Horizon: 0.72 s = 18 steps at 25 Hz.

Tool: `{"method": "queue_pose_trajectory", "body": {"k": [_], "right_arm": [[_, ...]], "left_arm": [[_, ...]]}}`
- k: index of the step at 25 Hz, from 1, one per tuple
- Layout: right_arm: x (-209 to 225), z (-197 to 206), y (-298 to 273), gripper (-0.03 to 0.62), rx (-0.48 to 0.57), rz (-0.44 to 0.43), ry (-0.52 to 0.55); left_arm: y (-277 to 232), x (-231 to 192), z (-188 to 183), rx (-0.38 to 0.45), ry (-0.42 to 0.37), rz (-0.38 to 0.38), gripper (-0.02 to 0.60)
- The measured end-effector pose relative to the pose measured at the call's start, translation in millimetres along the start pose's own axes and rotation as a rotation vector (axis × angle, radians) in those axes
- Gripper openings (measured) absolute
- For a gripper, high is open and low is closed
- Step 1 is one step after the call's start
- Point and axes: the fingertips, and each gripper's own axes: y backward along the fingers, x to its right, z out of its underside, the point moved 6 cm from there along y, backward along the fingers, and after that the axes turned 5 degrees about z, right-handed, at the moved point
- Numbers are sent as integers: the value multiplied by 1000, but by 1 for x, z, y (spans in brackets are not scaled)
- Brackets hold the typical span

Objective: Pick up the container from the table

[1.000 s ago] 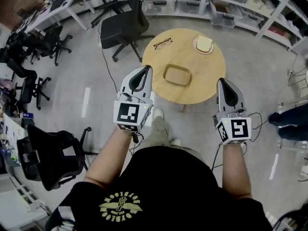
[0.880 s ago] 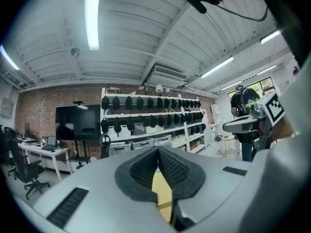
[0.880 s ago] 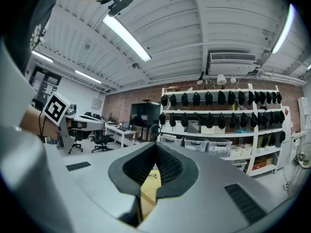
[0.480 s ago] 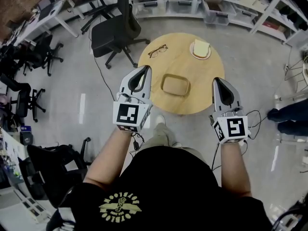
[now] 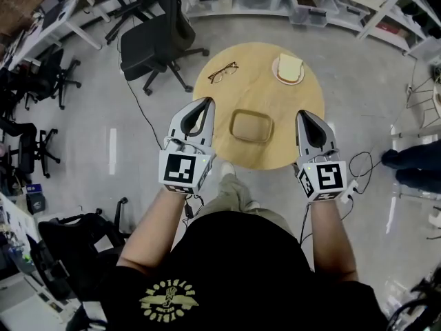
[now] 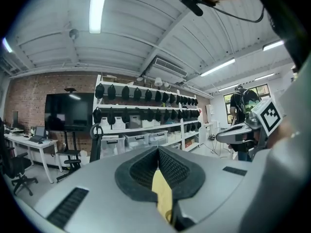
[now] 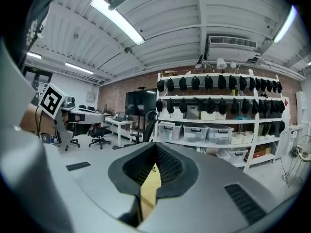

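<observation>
Left fingers (image 6: 141, 171): pressed together at the tips with nothing pinched; only a sliver of yellow wood shows through the gap behind them.
Right fingers (image 7: 167, 166): pressed together in the same way, and empty.
Left gripper (image 5: 207, 102): in the head view it sits at the near left edge of the counter (image 5: 255, 81), pointing away from the person. It is just left of the container (image 5: 251, 126) and not touching it.
Right gripper (image 5: 301, 114): sits at the counter's near right edge, to the right of the container and also clear of it.
Container: a shallow tan dish with rounded corners. It lies flat on the near half of the counter, between the two grippers, untouched.
Counter: round and wooden. It also carries glasses (image 5: 224, 72) at the far left and a plate (image 5: 289, 68) with a pale slab on it at the far right.
Done: only the approach, with the grippers flanking the dish.
Left to do: probably the whole pick. The fingers must spread, take a rim or side, close on it and lift.
</observation>
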Motion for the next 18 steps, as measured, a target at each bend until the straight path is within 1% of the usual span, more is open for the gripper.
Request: {"method": "queue_pose_trajectory", "body": {"k": [6,10,18], "right_arm": [[0,33,-29,15,-81,4,-26],[0,60,-44,15,-141,12,-63],[2,121,-73,17,-293,19,-96]], "left_arm": [[-16,-15,17,-17,16,16,17],[-26,-23,25,-30,25,28,17],[-42,-37,40,-51,42,50,17]]}}
